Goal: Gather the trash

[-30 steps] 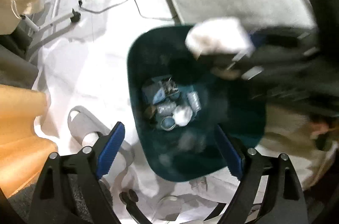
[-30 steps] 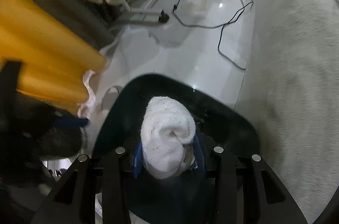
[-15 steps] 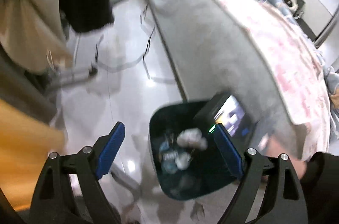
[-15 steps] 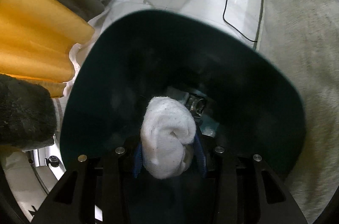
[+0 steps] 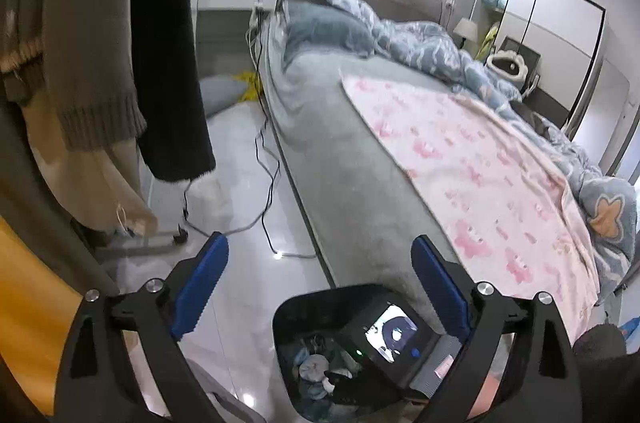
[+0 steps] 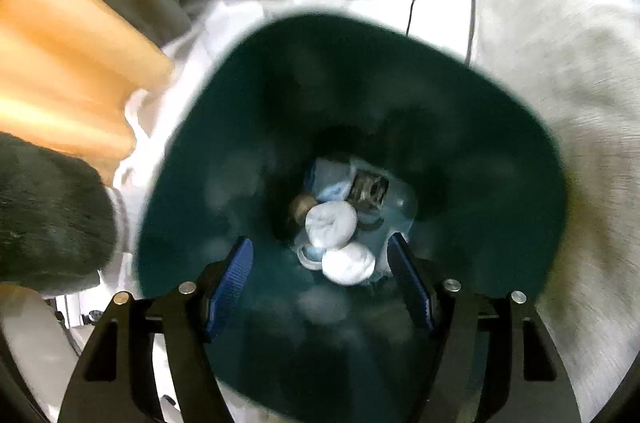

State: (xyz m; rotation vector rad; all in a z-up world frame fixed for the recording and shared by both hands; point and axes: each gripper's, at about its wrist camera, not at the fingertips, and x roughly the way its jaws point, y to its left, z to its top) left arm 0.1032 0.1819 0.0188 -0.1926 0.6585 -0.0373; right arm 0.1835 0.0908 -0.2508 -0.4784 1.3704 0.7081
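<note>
The dark teal bin [image 6: 500,151] fills the right wrist view from straight above. My right gripper [image 6: 319,243] hangs over its mouth, jaws opening, with nothing between the blue pads [image 6: 232,279]. Two white wads [image 6: 331,225] [image 6: 348,265] lie on the mixed trash at the bottom. In the left wrist view, the bin [image 5: 288,315] shows low down, and the right gripper's body with its lit screen [image 5: 394,335] hovers over it. My left gripper [image 5: 319,243] is raised above the floor, jaws opening wide and holding nothing.
A bed [image 5: 360,183] with a pink blanket and blue duvet stands right beside the bin. Black cables [image 5: 268,191] trail on the glossy floor. Hanging clothes [image 5: 92,63] and a wheeled rack base [image 5: 176,237] stand to the left, with orange cloth [image 6: 60,71] near the bin. A dark fuzzy sleeve [image 6: 44,223] shows at left.
My right gripper moved over the bin, opened and let go of the white wad, which dropped inside. My left gripper rose and tilted up from the bin toward the bed.
</note>
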